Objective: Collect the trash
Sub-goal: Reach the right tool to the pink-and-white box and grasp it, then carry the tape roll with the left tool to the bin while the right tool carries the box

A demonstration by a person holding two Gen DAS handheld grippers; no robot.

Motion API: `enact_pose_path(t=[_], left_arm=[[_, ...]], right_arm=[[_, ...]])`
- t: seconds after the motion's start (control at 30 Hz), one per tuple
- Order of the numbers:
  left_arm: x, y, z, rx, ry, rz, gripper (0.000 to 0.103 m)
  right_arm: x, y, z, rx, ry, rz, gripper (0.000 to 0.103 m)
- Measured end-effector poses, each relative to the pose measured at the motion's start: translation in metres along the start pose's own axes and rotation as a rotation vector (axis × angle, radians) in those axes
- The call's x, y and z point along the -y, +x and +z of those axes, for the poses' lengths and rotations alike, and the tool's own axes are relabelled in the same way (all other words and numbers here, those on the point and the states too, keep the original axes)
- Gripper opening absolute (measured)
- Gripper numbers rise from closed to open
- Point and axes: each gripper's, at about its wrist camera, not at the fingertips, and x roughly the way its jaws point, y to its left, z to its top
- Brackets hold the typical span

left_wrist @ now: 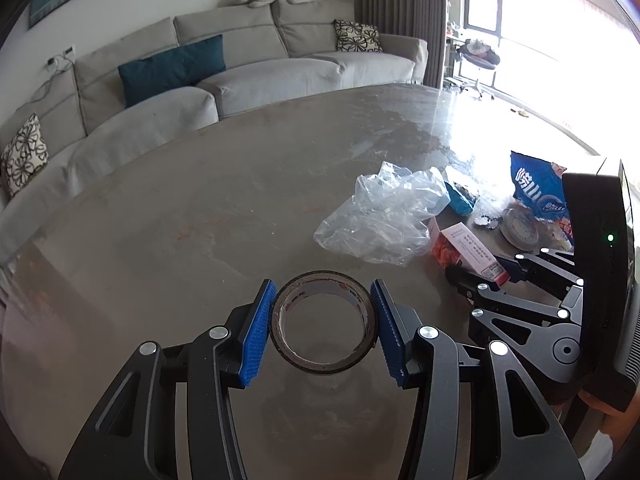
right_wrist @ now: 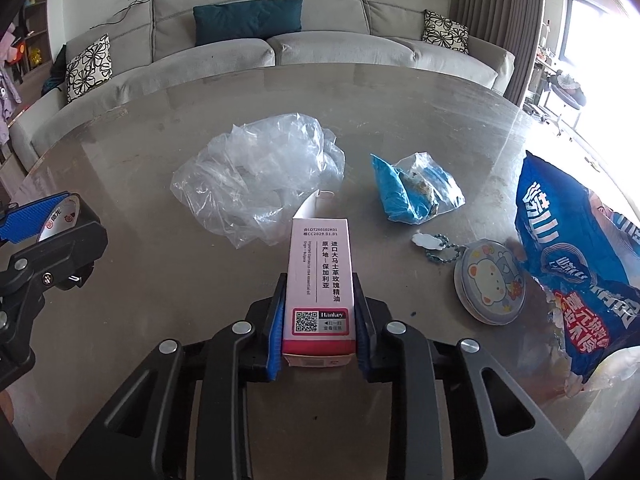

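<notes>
The pink carton [right_wrist: 318, 280], printed "Hankey" beside a QR code, lies low in the centre of the right wrist view, clamped between the right gripper's [right_wrist: 319, 332] blue pads. The left gripper [left_wrist: 323, 330] pinches a tape roll [left_wrist: 323, 322] at bottom centre. A crumpled clear bag [right_wrist: 260, 176] sits above the carton; the blue snack bag [right_wrist: 576, 264] is cut off at right, its writing hard to read.

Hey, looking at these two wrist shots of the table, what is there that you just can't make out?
- Blue snack bag: right wrist view, cut off by the picture's right edge; left wrist view, partly behind the right hand-held gripper.
- Contents of the small clear bag: both views, too small and crumpled.
- Pink box: its underside and sides, covered by the pads.
- Window area: left wrist view, washed out by glare.
</notes>
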Motion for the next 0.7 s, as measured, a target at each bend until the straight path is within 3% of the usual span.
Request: enact_pose_path(t=[0.7], left_arm=[[0.004, -0.023, 0.002, 0.033, 0.002, -0.023, 0.050]], right_arm=[[-0.005, -0.034, -0.006, 0.055, 0.003, -0.024, 0.029]])
